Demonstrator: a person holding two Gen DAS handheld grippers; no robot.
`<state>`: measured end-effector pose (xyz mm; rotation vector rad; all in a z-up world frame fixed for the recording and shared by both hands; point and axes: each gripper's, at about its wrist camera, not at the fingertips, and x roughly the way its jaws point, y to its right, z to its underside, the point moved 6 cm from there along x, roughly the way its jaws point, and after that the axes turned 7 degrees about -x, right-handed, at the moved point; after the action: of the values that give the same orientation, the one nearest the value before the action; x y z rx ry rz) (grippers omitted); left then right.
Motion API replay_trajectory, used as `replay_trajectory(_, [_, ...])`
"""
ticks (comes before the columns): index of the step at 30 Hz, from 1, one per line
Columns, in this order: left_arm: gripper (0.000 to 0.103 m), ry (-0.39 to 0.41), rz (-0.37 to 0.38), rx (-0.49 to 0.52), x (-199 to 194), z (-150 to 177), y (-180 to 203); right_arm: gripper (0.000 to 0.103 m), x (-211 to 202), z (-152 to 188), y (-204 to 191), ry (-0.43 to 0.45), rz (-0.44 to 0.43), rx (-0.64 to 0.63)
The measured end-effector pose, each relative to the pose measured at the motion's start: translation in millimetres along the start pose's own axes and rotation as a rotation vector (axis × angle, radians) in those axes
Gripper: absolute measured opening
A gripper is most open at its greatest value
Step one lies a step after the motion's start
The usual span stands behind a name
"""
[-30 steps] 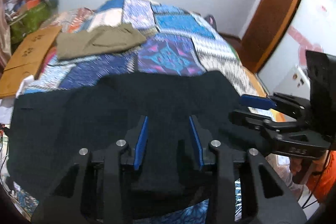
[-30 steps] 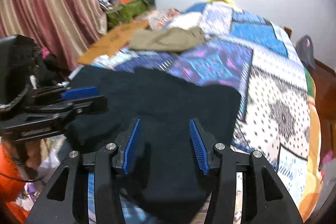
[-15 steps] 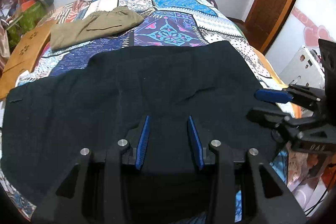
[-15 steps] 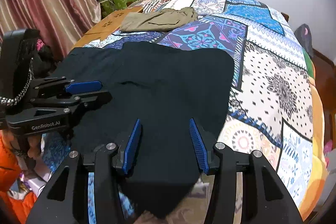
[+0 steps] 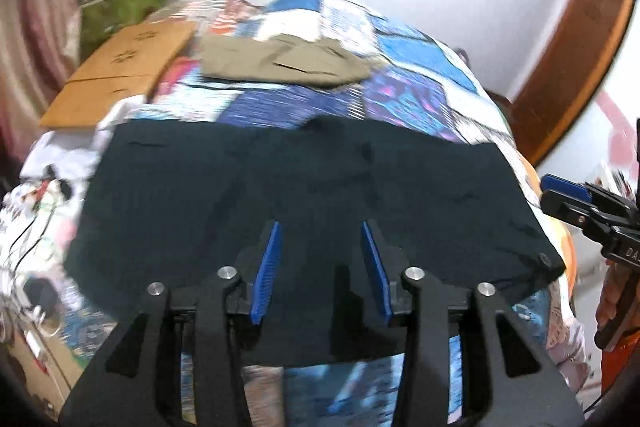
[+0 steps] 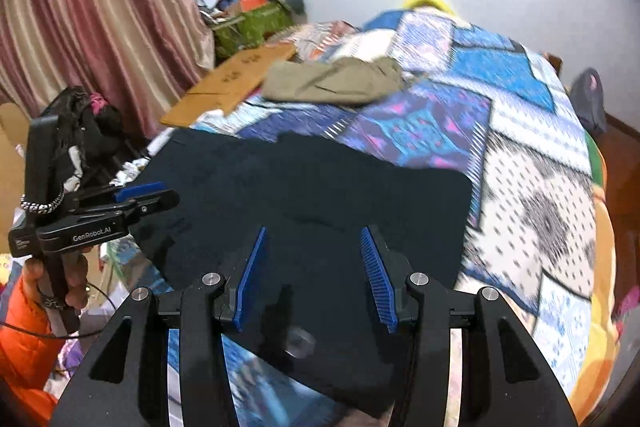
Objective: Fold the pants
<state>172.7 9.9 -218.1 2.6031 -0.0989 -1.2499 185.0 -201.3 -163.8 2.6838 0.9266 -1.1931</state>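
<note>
On the patchwork bed, dark pants lie partly folded — both grippers, left and right, hover with fingers spread, holding nothing — more folds remain.

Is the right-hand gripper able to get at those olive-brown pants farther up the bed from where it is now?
Probably yes. Nothing stands between the right gripper and the khaki pants; only the flat dark pants and the patterned bedspread lie between. They lie well beyond it, so a long stretch looks needed.
</note>
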Motion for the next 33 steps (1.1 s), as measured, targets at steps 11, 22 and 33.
replay_trajectory(11, [0.072,0.041,-0.114,-0.28,-33.9,16.3,-128.1,0.045,46.8,-16.2,-50.6,-0.038,-0.069,-0.088])
replay_trajectory(22, [0.072,-0.024,0.004,-0.495,-8.1,54.2,-173.6,0.047,88.5,12.9,-66.3,-0.18,-0.045,-0.117])
replay_trajectory(33, [0.072,-0.048,0.025,-0.546,22.7,37.3,-176.3,0.05,89.7,14.8,-66.1,-0.175,-0.055,-0.111])
